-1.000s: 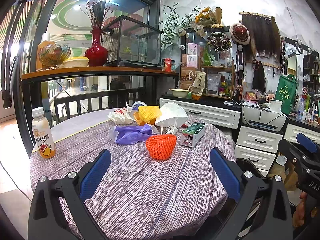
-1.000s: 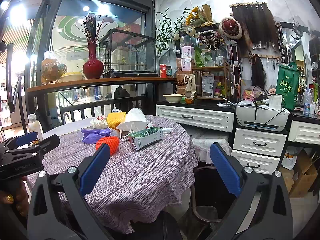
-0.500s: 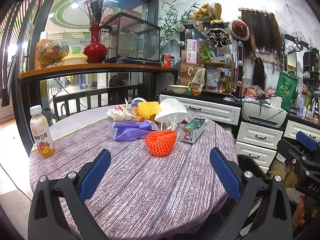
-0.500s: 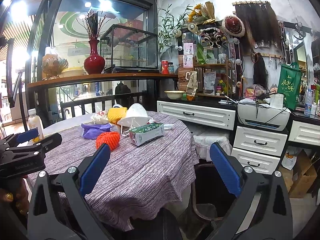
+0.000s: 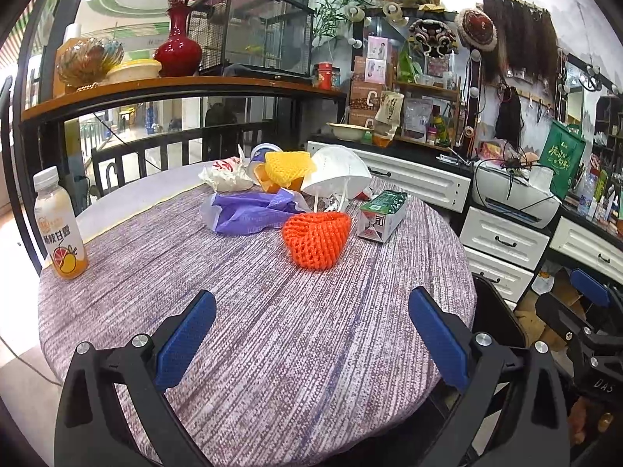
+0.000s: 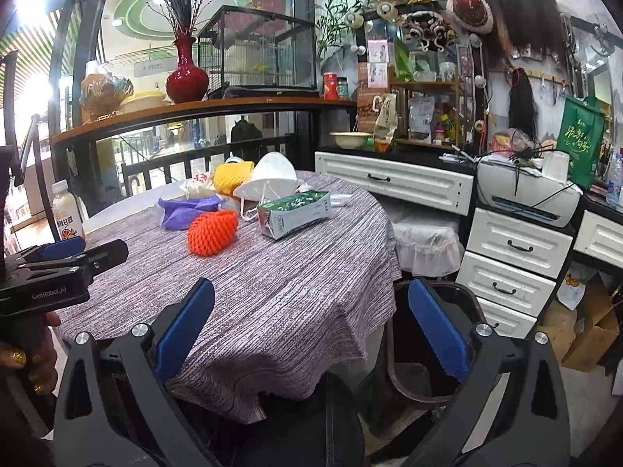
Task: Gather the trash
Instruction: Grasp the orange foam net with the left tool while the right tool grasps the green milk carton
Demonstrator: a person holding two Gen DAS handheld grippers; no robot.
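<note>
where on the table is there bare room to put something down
The near half of the table is bare cloth, from the left gripper up to the orange net and across to the bottle at the left edge. The far side is crowded: purple bag, mask, carton, yellow net.

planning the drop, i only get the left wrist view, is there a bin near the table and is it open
Observer: Yes. The right wrist view shows a dark bin on the floor against the table's right edge, open at the top.
Operator: is my right gripper carrying anything
Observer: No. The right gripper is open and empty, above the table edge and the bin.
Operator: anything else near the bin
Observer: A seat with a white frilled cover stands just beyond it.
</note>
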